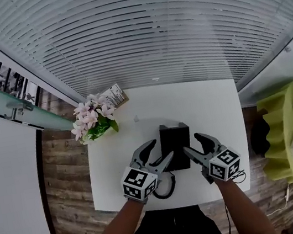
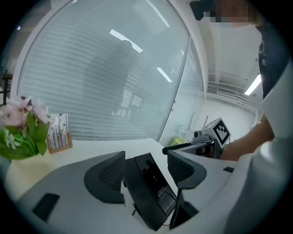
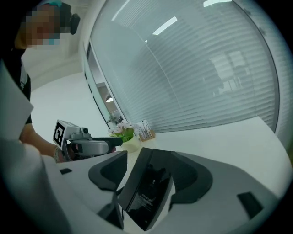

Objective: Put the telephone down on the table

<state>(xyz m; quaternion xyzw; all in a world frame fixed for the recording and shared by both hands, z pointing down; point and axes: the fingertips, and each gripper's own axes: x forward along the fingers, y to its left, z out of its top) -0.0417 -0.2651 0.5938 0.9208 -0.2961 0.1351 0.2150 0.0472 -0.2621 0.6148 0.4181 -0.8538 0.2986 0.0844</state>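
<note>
The black telephone (image 1: pixel 175 145) lies flat on the white table (image 1: pixel 211 102), near its front edge. Its dark cord (image 1: pixel 164 188) curls toward me beside it. My left gripper (image 1: pixel 161 148) hovers at the phone's left side and my right gripper (image 1: pixel 191 142) at its right side, both with jaws spread wide and no pad touching the phone. In the left gripper view the telephone (image 2: pixel 149 189) shows past the open left gripper (image 2: pixel 145 171). In the right gripper view the telephone (image 3: pixel 146 187) shows the same way past the open right gripper (image 3: pixel 151 173).
A pot of pink flowers (image 1: pixel 92 123) and a small card holder (image 1: pixel 114 97) stand at the table's far left corner. A yellow-green seat (image 1: pixel 287 133) with a white device on it is off to the right. Window blinds (image 1: pixel 165 32) run behind the table.
</note>
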